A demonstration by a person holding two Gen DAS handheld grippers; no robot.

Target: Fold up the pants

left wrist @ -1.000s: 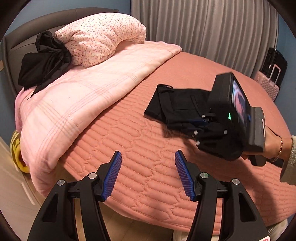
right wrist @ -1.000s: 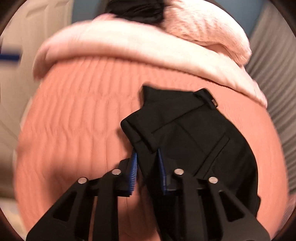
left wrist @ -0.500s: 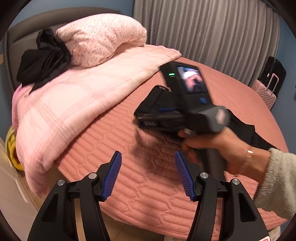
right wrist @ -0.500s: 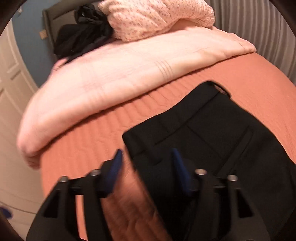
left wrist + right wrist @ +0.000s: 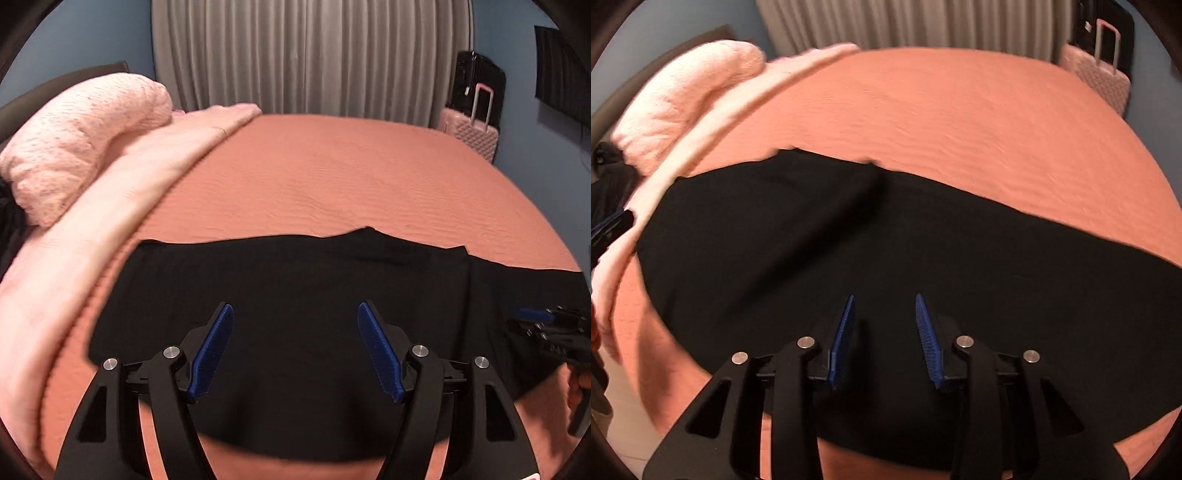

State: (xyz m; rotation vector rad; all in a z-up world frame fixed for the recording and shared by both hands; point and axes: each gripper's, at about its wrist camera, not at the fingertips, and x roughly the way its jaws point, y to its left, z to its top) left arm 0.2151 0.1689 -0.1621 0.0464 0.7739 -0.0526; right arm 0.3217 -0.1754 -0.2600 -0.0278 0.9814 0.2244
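Jaws of the left gripper opening and the right gripper closing, both empty above the black pants, so the next fold seems to call for pinching an edge.

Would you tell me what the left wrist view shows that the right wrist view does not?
Only the left wrist view shows the left gripper, jaws opening, and a dark panel on the wall. Only the right wrist view shows the right gripper, jaws closing with nothing pinched. Both show the black pants on the coral bedspread, the pink pillow, curtains and pink suitcase.
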